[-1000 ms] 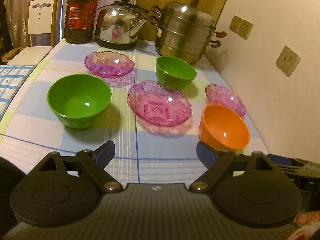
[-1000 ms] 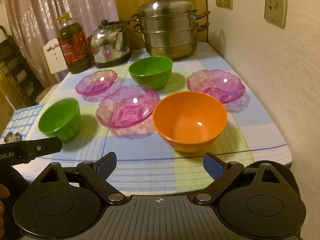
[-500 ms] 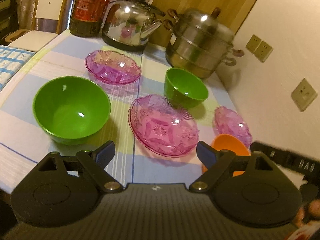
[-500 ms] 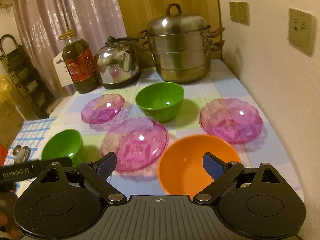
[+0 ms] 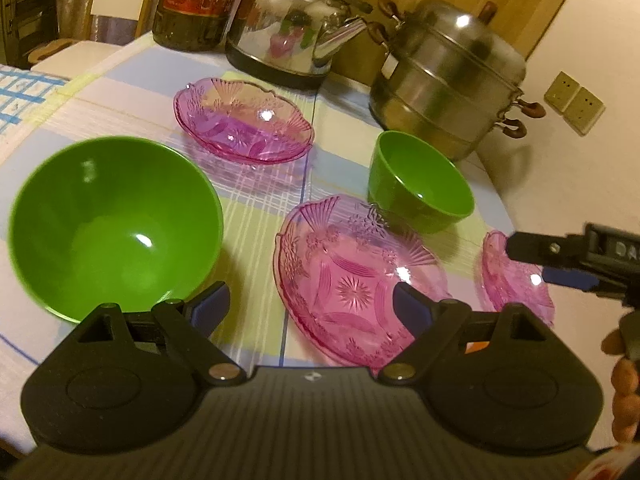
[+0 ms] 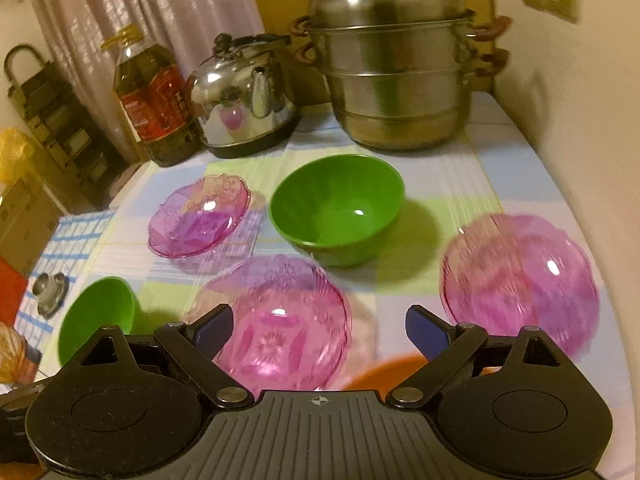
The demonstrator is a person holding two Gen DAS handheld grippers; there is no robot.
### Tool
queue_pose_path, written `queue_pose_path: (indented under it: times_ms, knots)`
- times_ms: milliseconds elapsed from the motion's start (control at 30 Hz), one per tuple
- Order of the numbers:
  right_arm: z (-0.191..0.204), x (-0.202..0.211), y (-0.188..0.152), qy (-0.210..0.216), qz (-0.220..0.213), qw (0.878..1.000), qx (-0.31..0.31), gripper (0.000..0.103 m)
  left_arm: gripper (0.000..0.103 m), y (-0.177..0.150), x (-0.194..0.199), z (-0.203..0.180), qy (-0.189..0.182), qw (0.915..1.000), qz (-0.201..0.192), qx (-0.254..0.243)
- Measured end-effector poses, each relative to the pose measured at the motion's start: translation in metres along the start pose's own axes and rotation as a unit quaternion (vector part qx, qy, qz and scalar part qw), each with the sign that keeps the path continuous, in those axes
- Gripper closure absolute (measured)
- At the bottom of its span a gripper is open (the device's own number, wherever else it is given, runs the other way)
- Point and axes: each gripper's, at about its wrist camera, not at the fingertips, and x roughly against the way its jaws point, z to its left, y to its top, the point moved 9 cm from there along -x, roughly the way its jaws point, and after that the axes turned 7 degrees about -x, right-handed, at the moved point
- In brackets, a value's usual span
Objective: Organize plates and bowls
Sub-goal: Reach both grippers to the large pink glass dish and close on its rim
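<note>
Each gripper, left gripper [image 5: 310, 306] and right gripper [image 6: 318, 326], is matte black with a ribbed body, two round discs, silver pivot screws, a small crosshair mark and blue-padded fingers [image 5: 210, 306].

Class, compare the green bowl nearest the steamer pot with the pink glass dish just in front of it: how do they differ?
The green bowl is opaque, plain and deep; the pink dish is see-through, patterned and shallow, with a scalloped rim against the bowl's smooth round one. Both sit upright and empty on the tablecloth.
</note>
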Motion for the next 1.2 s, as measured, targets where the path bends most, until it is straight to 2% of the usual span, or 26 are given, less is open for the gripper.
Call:
queue_pose_path:
  times_ms: [167,200,233,267,433,567,700,800,1000,1067,1133,1200]
  knots:
    - [-0.004,-0.037,0.007,-0.004,0.037,0.999,0.024,0.01,0.022,-0.005,-0.018,-0.004,-0.003,0.9999,0.01,0.002]
    - [-0.005,-0.043,0.007,-0.003,0.043,0.999,0.029,0.016,0.022,-0.006,-0.022,-0.004,-0.001,0.9999,0.014,0.002]
    - [-0.006,-0.048,0.006,-0.002,0.05,0.998,0.032,0.025,0.022,-0.006,-0.025,-0.004,0.0,0.9999,0.016,0.002]
    - [-0.007,-0.053,0.004,0.001,0.061,0.998,0.033,0.028,0.024,-0.007,-0.027,-0.005,0.0,0.9999,0.014,-0.001]
    - [-0.008,-0.074,-0.004,-0.005,0.097,0.994,0.042,0.033,0.037,-0.008,-0.032,-0.008,0.01,0.9996,0.011,-0.025]
    - [-0.011,-0.08,-0.002,-0.006,0.107,0.994,0.035,0.039,0.038,-0.008,-0.032,-0.012,0.015,0.9992,0.006,-0.035]
    - [-0.013,-0.086,0.0,-0.02,0.107,0.993,0.043,0.042,0.042,-0.012,-0.038,-0.014,0.019,0.9992,0.01,-0.034]
    - [-0.015,-0.091,-0.002,-0.032,0.113,0.992,0.053,0.044,0.057,-0.015,-0.041,-0.013,0.033,0.999,0.005,-0.029]
    - [-0.018,-0.1,-0.008,-0.038,0.132,0.989,0.061,0.052,0.067,-0.019,-0.047,-0.009,0.04,0.9991,0.007,-0.008]
    - [-0.019,-0.103,-0.01,-0.039,0.138,0.988,0.059,0.059,0.07,-0.019,-0.047,-0.008,0.044,0.999,0.006,-0.009]
    - [-0.018,-0.104,-0.012,-0.037,0.143,0.987,0.059,0.071,0.075,-0.019,-0.047,-0.006,0.046,0.9989,0.005,-0.006]
    - [-0.016,-0.104,-0.014,-0.036,0.148,0.986,0.063,0.075,0.076,-0.019,-0.046,-0.005,0.047,0.9989,0.005,-0.002]
